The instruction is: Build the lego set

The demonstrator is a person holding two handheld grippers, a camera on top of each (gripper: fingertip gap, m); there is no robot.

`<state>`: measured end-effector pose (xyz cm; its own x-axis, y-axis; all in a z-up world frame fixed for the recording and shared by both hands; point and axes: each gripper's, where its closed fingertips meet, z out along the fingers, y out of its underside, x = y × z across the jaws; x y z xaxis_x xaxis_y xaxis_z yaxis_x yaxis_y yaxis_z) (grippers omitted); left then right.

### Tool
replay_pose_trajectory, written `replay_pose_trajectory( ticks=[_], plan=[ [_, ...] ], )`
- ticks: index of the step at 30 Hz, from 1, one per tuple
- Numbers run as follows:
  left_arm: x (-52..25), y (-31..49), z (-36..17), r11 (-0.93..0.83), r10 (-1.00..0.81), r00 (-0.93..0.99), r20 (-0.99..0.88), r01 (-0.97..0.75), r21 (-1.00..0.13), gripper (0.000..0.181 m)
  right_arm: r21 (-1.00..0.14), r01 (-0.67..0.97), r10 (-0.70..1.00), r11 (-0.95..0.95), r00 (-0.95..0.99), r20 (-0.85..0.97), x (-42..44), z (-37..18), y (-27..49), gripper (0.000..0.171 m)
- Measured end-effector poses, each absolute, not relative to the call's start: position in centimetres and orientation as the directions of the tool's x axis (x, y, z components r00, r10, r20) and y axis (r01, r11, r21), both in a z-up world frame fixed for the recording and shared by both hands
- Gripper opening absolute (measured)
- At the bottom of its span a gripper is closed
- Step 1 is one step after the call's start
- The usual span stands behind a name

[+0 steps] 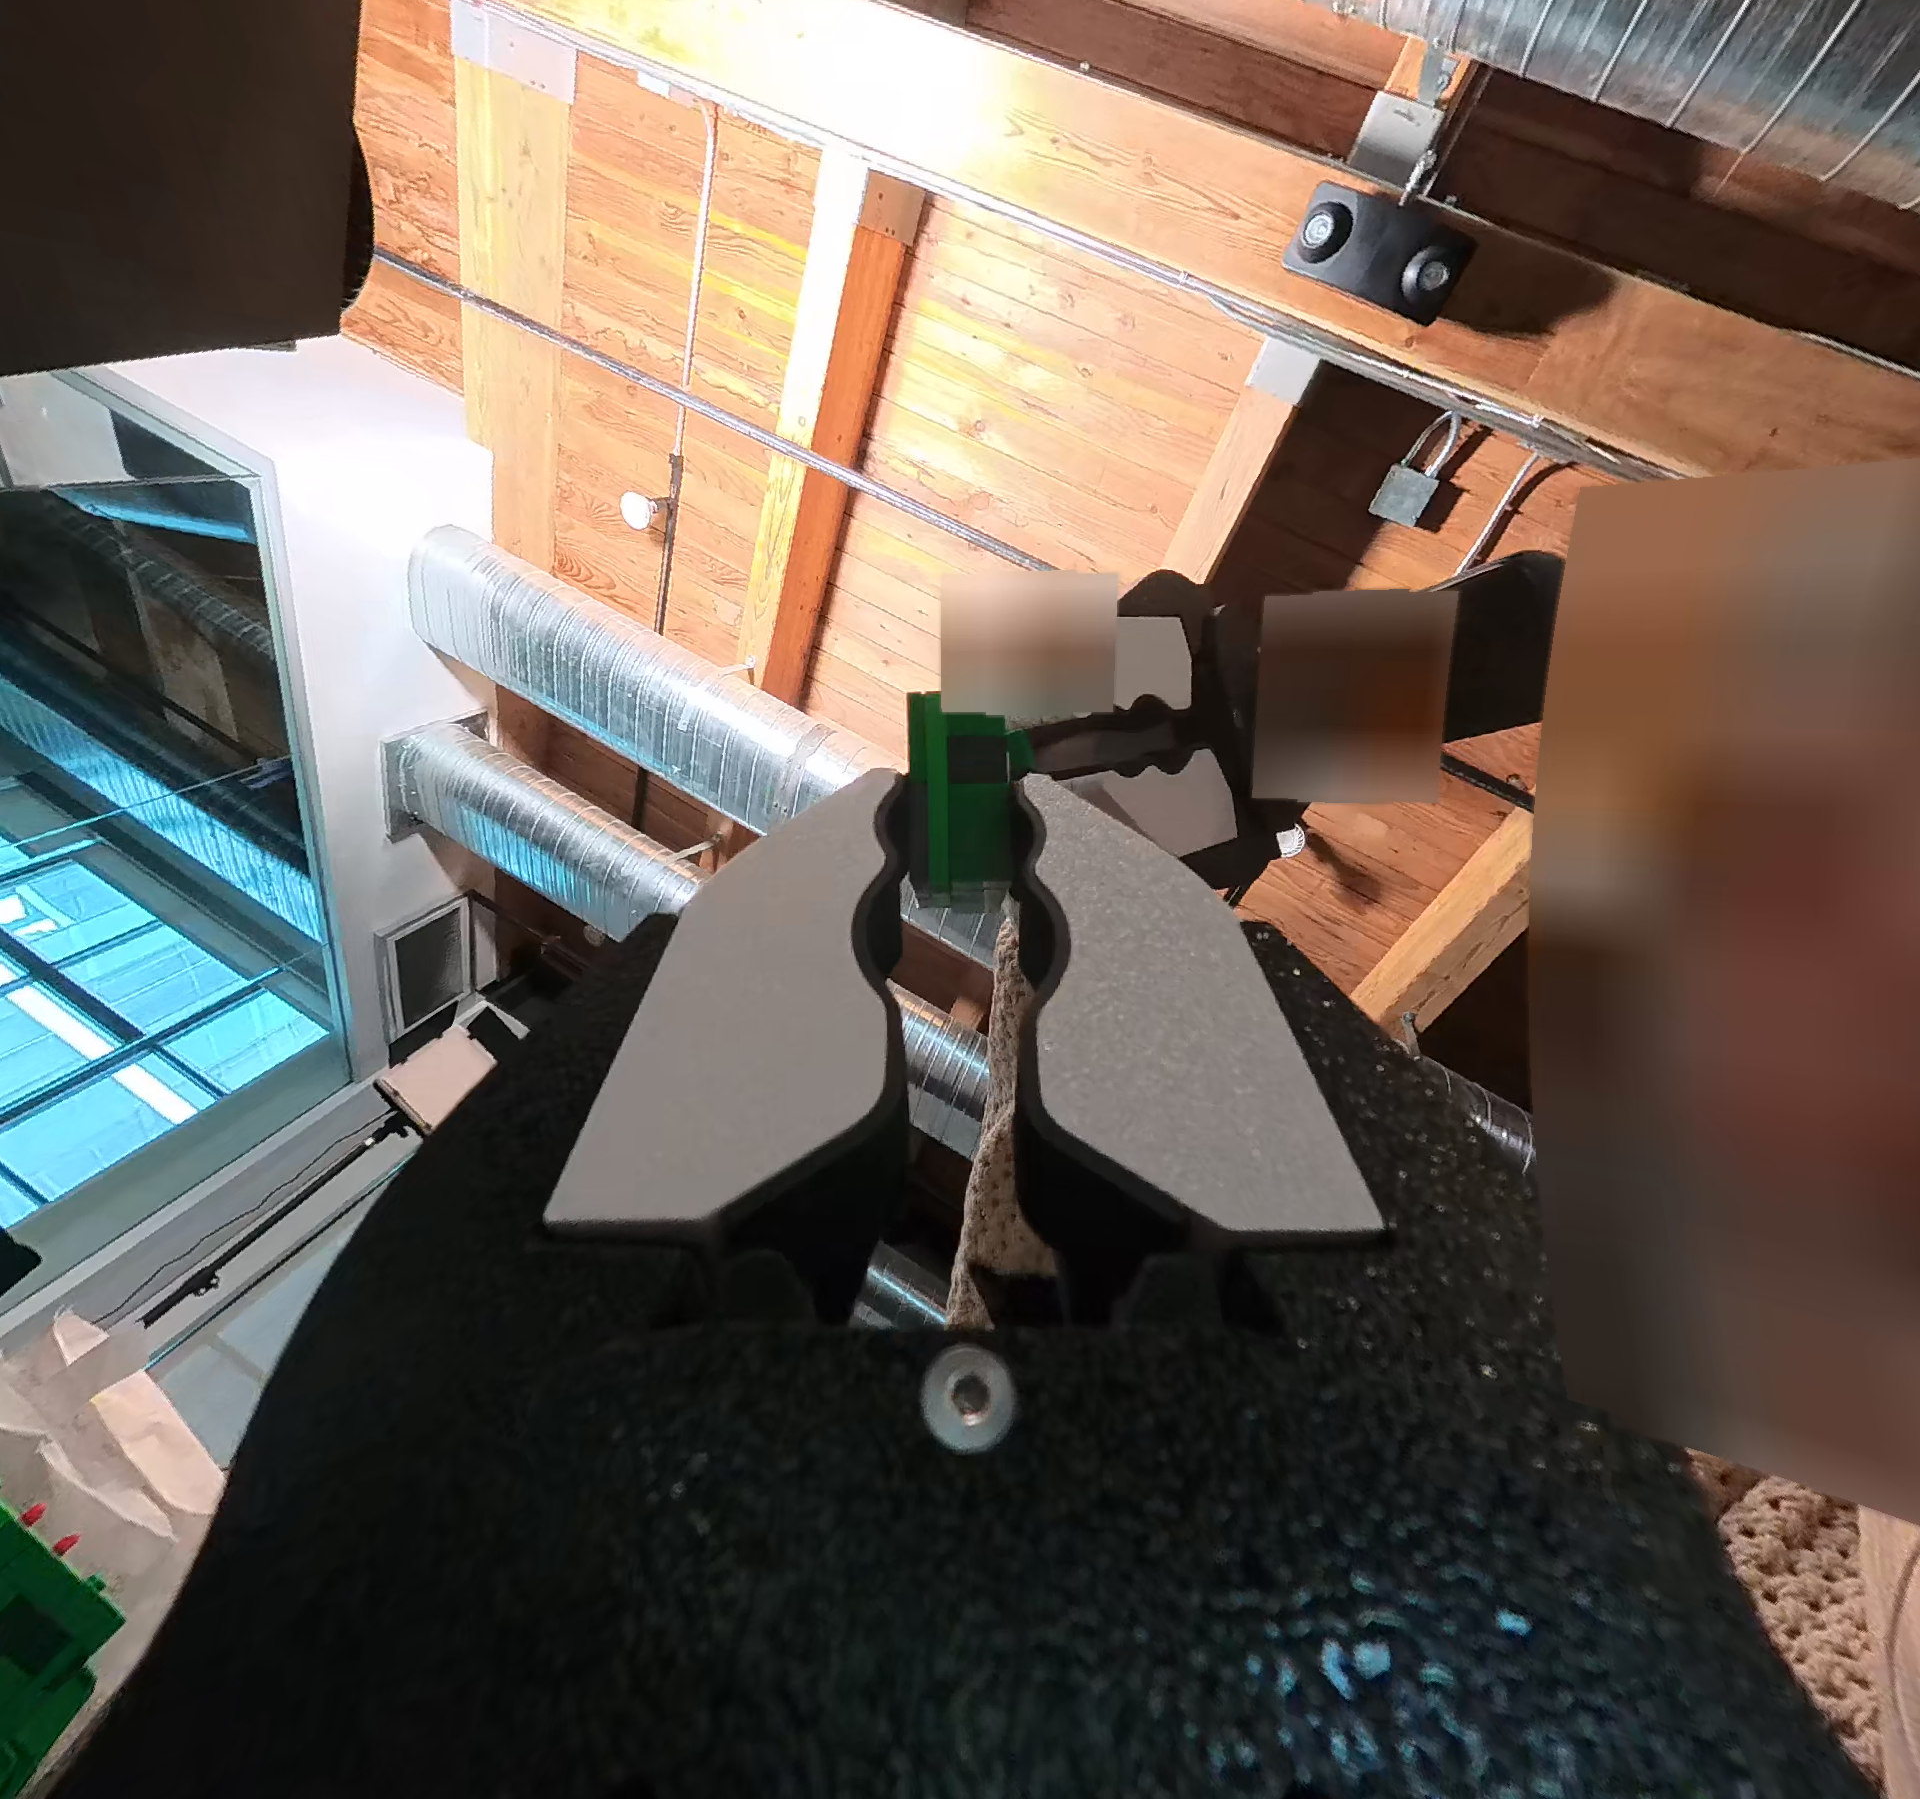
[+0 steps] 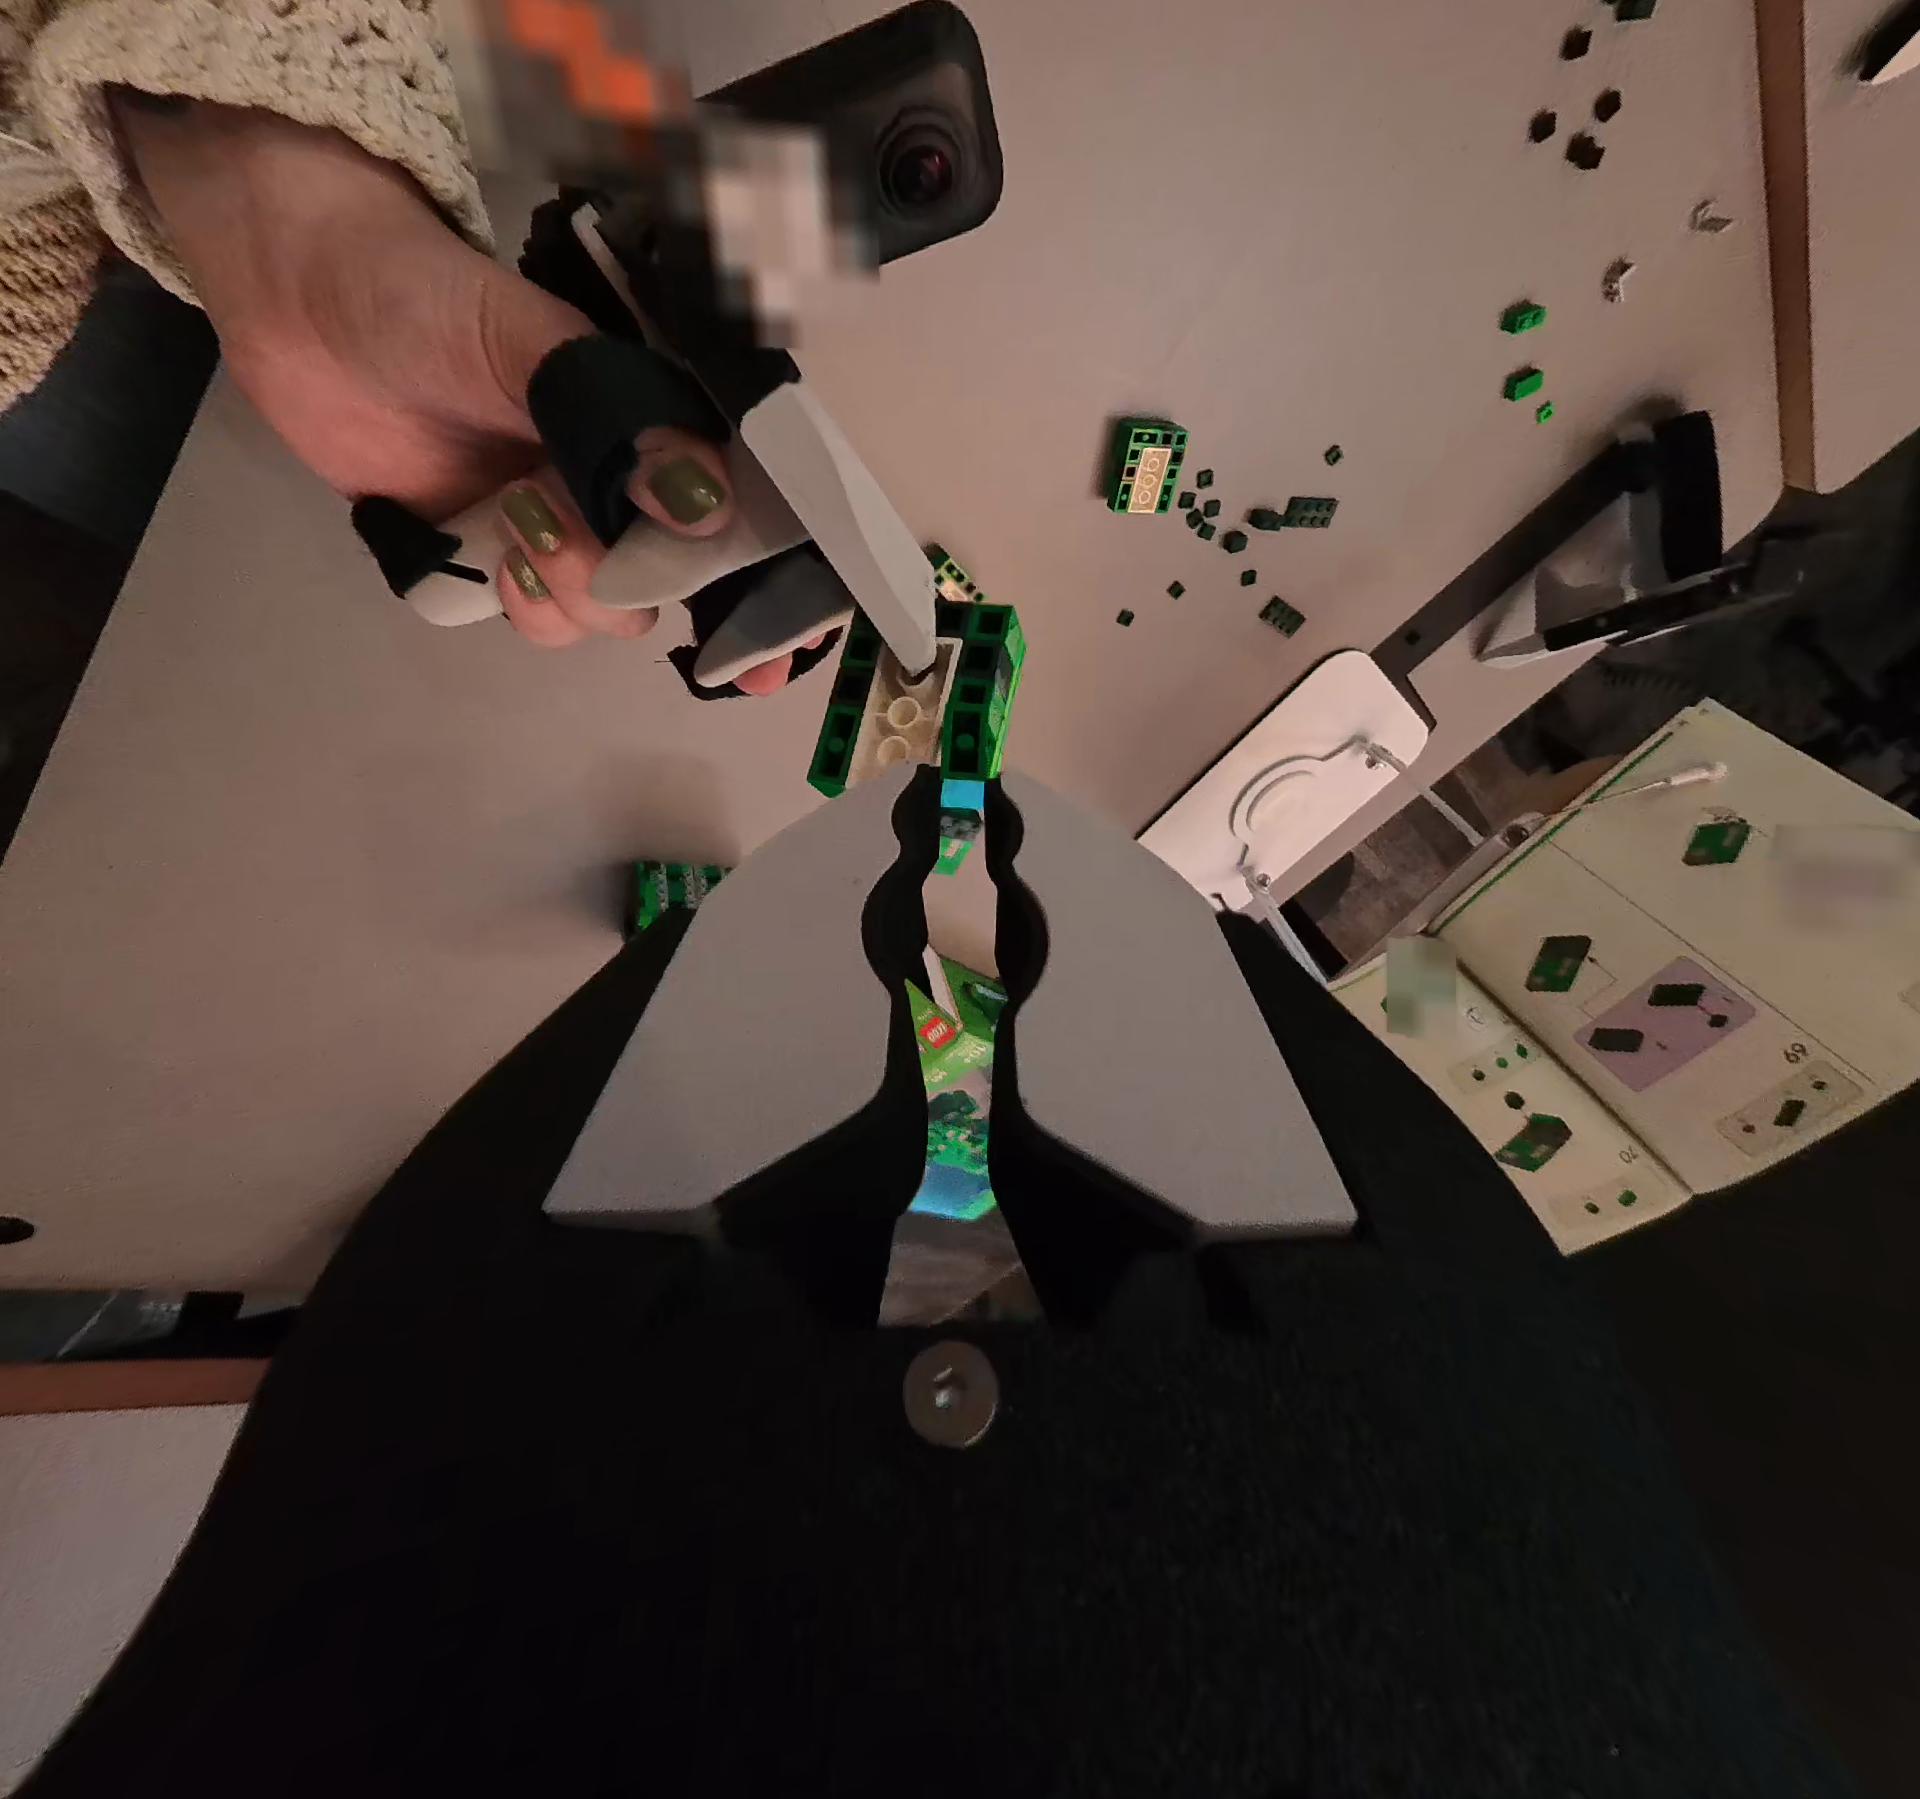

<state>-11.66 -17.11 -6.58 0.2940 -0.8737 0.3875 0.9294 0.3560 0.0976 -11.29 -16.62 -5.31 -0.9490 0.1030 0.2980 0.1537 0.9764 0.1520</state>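
A green Lego assembly (image 1: 940, 773) with a tan brick on its underside (image 2: 904, 710) is held in the air between both grippers. My left gripper (image 1: 961, 799) points up at the wooden ceiling and is shut on the assembly. It also shows in the right wrist view (image 2: 914, 653), held in a hand, with its tip on the tan brick. My right gripper (image 2: 951, 788) is nearly closed, its tips pinching the assembly's lower edge. In the left wrist view, the right gripper (image 1: 1044, 757) reaches the assembly from the right.
Below is a grey table (image 2: 312, 814) with scattered loose green bricks (image 2: 1226, 528), a small green and tan sub-assembly (image 2: 1148, 466) and another green block (image 2: 675, 892). An open instruction booklet (image 2: 1621, 1022) lies at the right beside a white stand (image 2: 1299, 762).
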Motion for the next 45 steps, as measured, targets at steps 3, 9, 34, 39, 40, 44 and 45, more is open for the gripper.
replay_pose_trajectory(
  ticks=[3, 9, 34, 39, 40, 44, 45],
  plan=[
    [-11.6, -17.1, -6.7, 0.354, -0.875, 0.293, 0.384, 0.930, 0.097, 0.017, 0.170, 0.156, 0.101, 0.973, -0.950, 0.295, -11.2, -5.4, -16.6, 0.008],
    [-11.6, -17.2, -6.6, 0.358, -0.875, 0.297, 0.382, 0.929, 0.098, 0.017, 0.180, 0.173, 0.117, 0.968, -0.951, 0.285, -11.0, -5.3, -16.5, 0.008],
    [-11.2, -17.6, -6.3, 0.359, -0.889, 0.309, 0.338, 0.929, 0.095, 0.016, -0.351, 0.507, 0.586, 0.787, -0.793, 0.167, -11.4, -3.9, -17.8, 0.041],
    [-10.8, -19.6, -5.4, 0.431, -0.883, 0.403, 0.242, 0.899, 0.075, 0.017, -0.590, 0.560, 0.731, 0.582, -0.678, 0.078, -11.0, -4.0, -18.9, 0.045],
    [-10.6, -20.0, -5.2, 0.451, -0.876, 0.428, 0.223, 0.890, 0.067, 0.017, -0.620, 0.541, 0.730, 0.569, -0.679, 0.078, -10.9, -3.9, -19.4, 0.044],
    [-9.7, -21.9, -4.4, 0.528, -0.844, 0.520, 0.132, 0.849, 0.031, 0.017, -0.649, 0.494, 0.704, 0.578, -0.705, 0.089, -10.4, -4.0, -21.4, 0.039],
    [-9.5, -22.2, -4.2, 0.542, -0.836, 0.536, 0.116, 0.840, 0.022, 0.017, -0.645, 0.485, 0.695, 0.591, -0.712, 0.101, -10.3, -4.1, -21.7, 0.037]
  ],
)
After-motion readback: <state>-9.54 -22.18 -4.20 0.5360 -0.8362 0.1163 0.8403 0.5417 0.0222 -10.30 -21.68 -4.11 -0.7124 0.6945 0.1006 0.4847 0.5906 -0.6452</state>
